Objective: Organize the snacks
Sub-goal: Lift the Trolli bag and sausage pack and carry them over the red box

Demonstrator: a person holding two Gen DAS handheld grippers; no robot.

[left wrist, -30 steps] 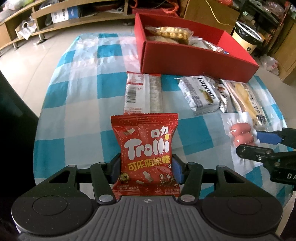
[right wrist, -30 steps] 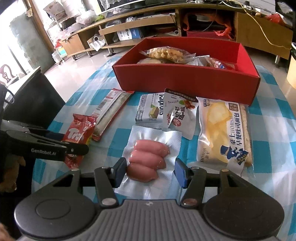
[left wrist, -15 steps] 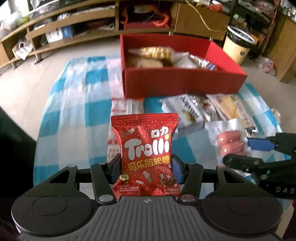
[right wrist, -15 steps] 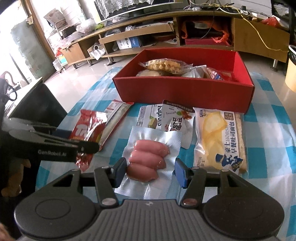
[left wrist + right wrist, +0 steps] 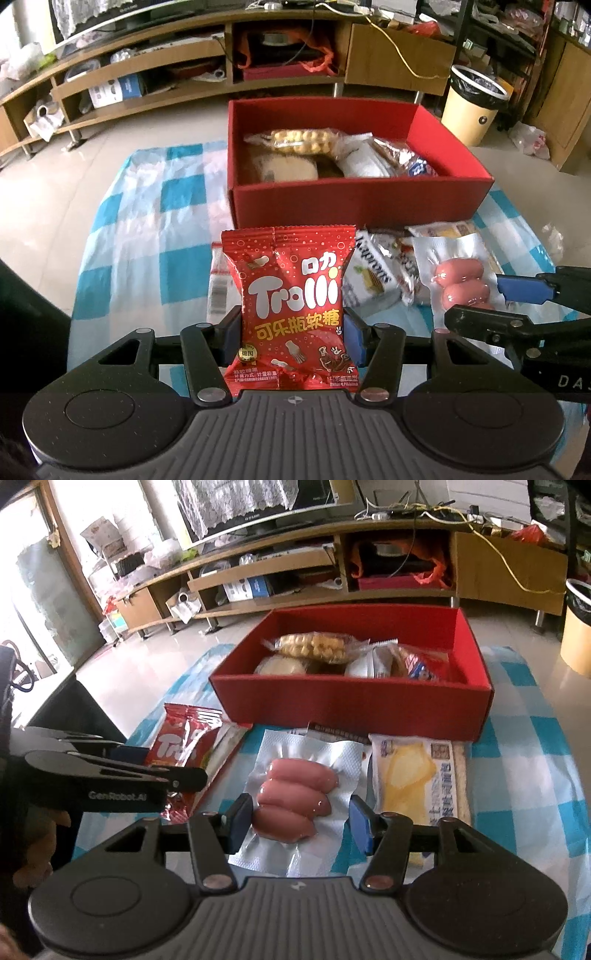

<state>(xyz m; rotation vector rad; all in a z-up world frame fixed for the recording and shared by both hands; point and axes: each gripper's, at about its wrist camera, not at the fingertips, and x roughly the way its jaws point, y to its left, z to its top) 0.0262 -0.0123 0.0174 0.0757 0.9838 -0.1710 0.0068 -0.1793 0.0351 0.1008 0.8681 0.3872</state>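
Note:
My left gripper point(image 5: 291, 332) is shut on a red Trolli gummy bag point(image 5: 291, 302) and holds it upright above the table, in front of the red box point(image 5: 354, 199). The bag also shows in the right wrist view point(image 5: 184, 742). My right gripper point(image 5: 299, 821) is shut on a clear vacuum pack of pink sausages point(image 5: 295, 794) and holds it lifted off the table; the pack also shows in the left wrist view point(image 5: 458, 280). The red box point(image 5: 354, 705) holds several wrapped snacks.
On the blue-checked tablecloth point(image 5: 147, 229) lie a yellow chip-style pack point(image 5: 417, 771), a white wafer pack point(image 5: 369, 273) and a long clear-wrapped pack point(image 5: 218, 280). A TV bench point(image 5: 221, 66) and a bin point(image 5: 476, 103) stand behind the table.
Both grippers have risen and tilted up with their packs. The sausage pack has come off the table. The inside of the red box has come into view.

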